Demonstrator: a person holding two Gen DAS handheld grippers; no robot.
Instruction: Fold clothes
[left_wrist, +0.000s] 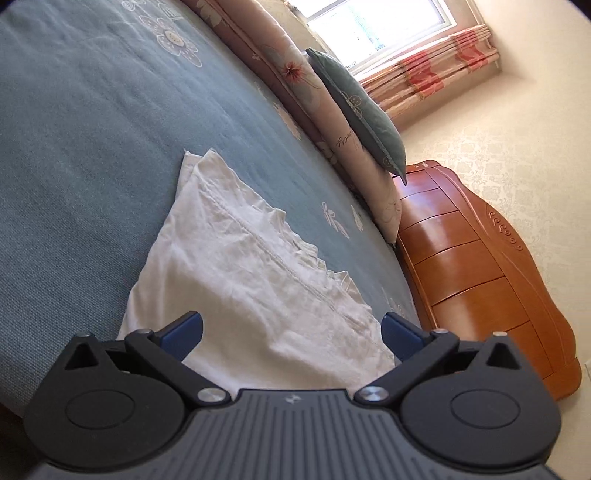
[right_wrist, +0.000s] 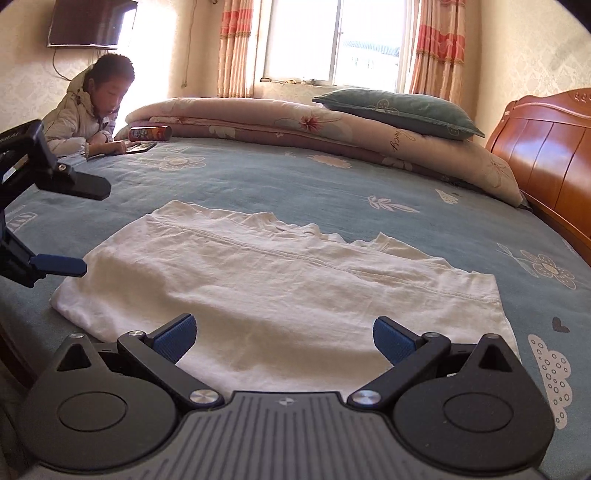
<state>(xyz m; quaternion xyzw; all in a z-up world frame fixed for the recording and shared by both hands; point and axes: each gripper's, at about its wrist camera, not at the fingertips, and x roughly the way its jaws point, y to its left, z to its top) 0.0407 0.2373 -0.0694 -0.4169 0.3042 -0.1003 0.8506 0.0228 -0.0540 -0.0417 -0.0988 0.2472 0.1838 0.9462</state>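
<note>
Jaws of both grippers stand wide apart, holding nothing. We see the folded white cotton garment ahead of the right gripper, flat on the blue-grey flower-printed bedsheet. The left gripper hovers over its near end.

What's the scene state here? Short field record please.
surface: blue bedspread
garment: white garment, lying partly folded on the bedspread
left gripper: open, over the garment's near end, holding nothing
right gripper: open, over the garment's near edge, holding nothing
background: rolled quilt, green pillow, wooden headboard
</note>
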